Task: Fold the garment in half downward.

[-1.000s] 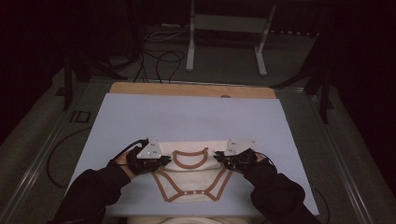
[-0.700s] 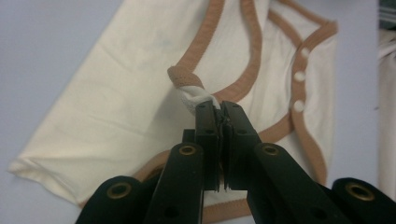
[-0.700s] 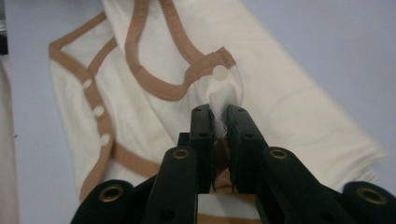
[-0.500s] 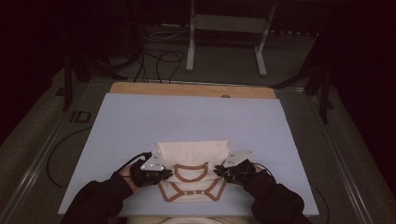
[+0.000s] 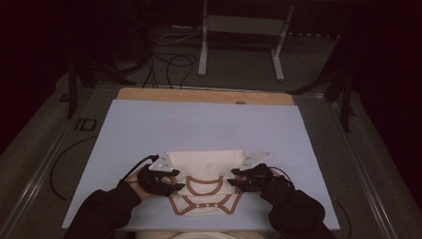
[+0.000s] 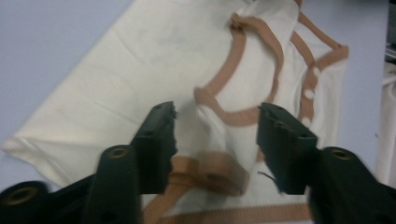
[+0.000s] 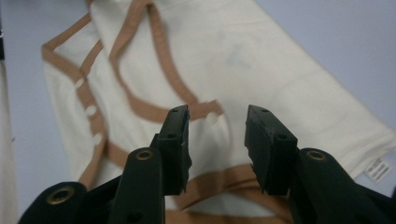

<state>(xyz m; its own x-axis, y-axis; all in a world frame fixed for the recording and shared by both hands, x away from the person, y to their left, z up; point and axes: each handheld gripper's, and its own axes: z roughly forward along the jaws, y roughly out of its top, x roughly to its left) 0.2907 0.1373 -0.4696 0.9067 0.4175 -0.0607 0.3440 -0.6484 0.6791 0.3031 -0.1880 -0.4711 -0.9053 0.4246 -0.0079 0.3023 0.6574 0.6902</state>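
Two grippers stand over a cream baby bodysuit [image 5: 204, 186] with tan trim, which lies folded on the lilac worktop [image 5: 199, 124] near the person's edge. The left gripper [image 5: 171, 186] sits at the garment's left shoulder, the right gripper [image 5: 238, 183] at its right shoulder. Both have just been opening: in each gripper view the fingers [image 6: 156, 140] stand partly apart with cloth lying beneath the gap, and no pad presses on it, so nothing is held.

Risks, as judged:
- The tan binding [image 7: 219, 182] bunches just below the right gripper's fingers [image 7: 175, 144]; lifting away carelessly could snag it and pull the fold open.
- The turned-over shoulder flap [image 6: 219, 168] looks loosely laid and may spring back once left alone.
- The garment's near hem lies close to the worktop's front edge; a sleeve dragging back could slide it off.
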